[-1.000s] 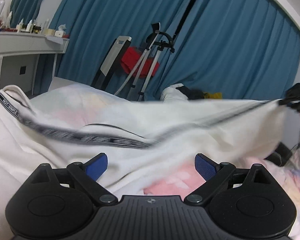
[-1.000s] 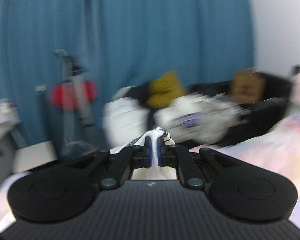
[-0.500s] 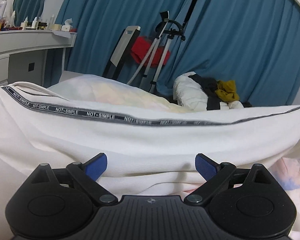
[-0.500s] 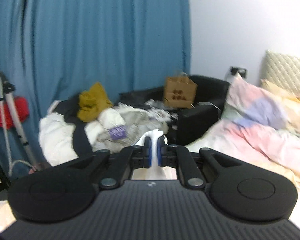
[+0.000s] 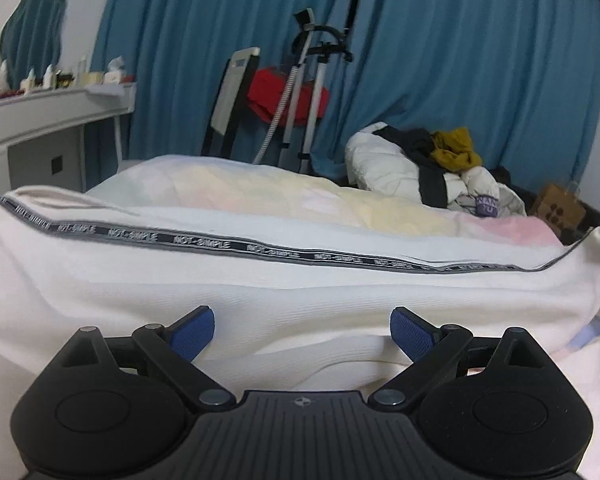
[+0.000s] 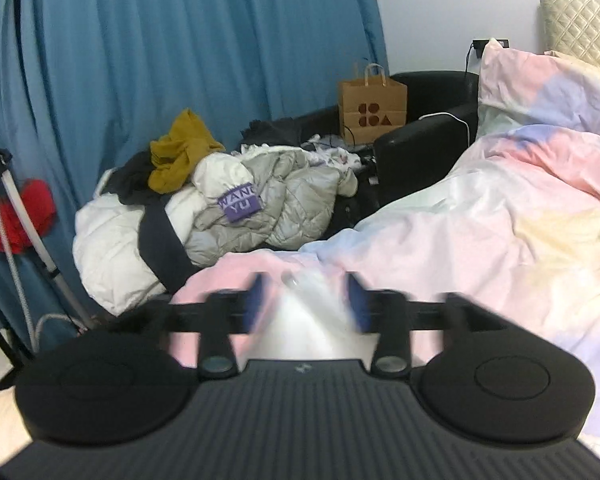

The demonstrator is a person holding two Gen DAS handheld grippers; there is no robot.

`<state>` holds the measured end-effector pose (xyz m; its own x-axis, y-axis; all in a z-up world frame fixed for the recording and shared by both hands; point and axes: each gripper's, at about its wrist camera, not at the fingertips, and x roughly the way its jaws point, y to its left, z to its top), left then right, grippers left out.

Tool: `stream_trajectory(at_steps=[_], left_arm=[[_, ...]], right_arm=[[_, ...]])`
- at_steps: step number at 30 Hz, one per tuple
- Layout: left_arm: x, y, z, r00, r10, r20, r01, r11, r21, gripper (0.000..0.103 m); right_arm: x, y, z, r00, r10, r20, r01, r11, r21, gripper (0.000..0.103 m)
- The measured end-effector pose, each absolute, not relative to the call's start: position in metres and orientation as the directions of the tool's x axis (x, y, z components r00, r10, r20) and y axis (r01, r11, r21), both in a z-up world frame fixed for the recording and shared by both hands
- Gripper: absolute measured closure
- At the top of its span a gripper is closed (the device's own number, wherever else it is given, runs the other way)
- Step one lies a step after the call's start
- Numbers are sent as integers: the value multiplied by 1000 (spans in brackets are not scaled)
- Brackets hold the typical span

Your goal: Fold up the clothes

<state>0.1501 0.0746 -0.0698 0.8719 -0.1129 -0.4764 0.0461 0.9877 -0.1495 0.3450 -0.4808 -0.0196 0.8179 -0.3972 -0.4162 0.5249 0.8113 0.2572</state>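
A white garment [image 5: 260, 292] with a dark printed band [image 5: 204, 243] lies spread across the bed in the left wrist view. My left gripper [image 5: 302, 330] is open and sits low just over the cloth, holding nothing. In the right wrist view my right gripper [image 6: 306, 300] is open, its fingers [image 6: 356, 300] blurred by motion, with a bit of the white garment [image 6: 304, 328] lying loose between them over the bed.
A pastel duvet [image 6: 500, 216] and pillows cover the bed. A heap of jackets and clothes [image 6: 228, 196] lies on a black sofa beside a brown paper bag [image 6: 372, 108]. A garment steamer stand [image 5: 304, 92], a white dresser [image 5: 40, 120] and blue curtains stand behind.
My right gripper was shut on the white cloth and has now opened, letting it go. The garment, lifted and stretched a second ago, has settled onto the bed. My left gripper stays open.
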Motion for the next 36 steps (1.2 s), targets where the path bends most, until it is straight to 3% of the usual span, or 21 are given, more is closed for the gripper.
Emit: stream_trajectory(at_steps=[2,6,9,12,17,24,27,31,34,35,36], left_arm=[[150,70,-72,871,-118,-476,62,989,-132,7],[150,67,-75,867,-126,-482,71,989,-129,7],[149,69,-76,863,-132,-487,68,987,-147,7],[146,73,-79,854,-133,-503,50,983,-175,7],[135,82,-83,825,-134,-549,3,973,-232,7],[135,70,-82,821,-62,-568,-47,983,-176,7],[135,67,-83,820,-47,-570,-51,987,-154,7],[135,64,-84,821,-31,-570,-51,991,-127,6],[135,63,-85,821,-28,-571,-51,991,-121,6],[135,63,-86,820,-27,-571,-51,992,-120,6],[135,63,-86,820,-27,-571,-50,992,-118,6]], right_arm=[[327,-482,-17,836,-394,-383,516,801,303,28],[276,-488,-17,871,-391,-297,490,736,468,25],[241,-492,-38,869,-338,-362,493,660,566,24],[221,-501,-76,877,-205,-435,470,559,683,34],[215,-518,-121,852,-127,-507,504,459,732,54],[199,-513,-140,840,-23,-542,528,268,806,54],[198,-502,-149,834,94,-544,519,206,830,51],[199,-510,-162,870,109,-480,466,131,875,48],[209,-525,-168,893,72,-445,432,148,890,56],[212,-531,-165,892,29,-451,437,200,877,73],[214,-535,-160,889,-2,-458,444,247,861,84]])
